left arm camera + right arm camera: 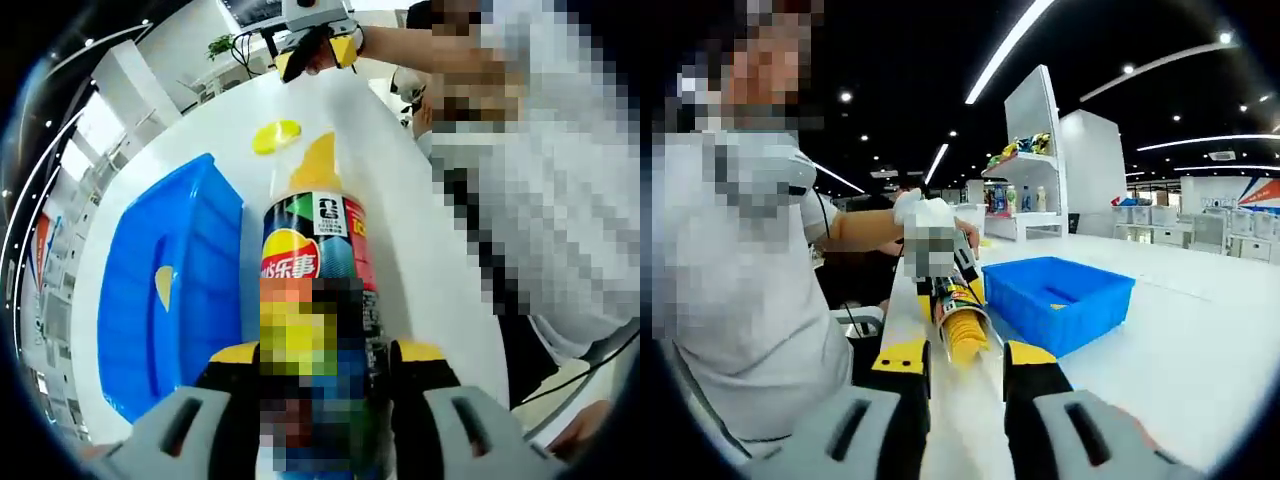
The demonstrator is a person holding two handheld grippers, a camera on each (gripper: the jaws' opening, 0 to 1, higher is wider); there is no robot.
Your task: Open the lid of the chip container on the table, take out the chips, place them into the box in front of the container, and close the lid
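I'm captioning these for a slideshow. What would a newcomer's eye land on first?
The chip container, clamped in the left gripper, lies tipped on the white table with yellow chips sliding from its open mouth. Beside it sits the bright blue box, one chip inside, and the yellow lid rests beyond.

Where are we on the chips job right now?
Done: the yellow lid is off and lies on the white table; one chip is in the blue box. In hand: the left gripper clamps the chip can, tipped over, chips sliding out. The right gripper is open. Left: remaining chips, then relidding.
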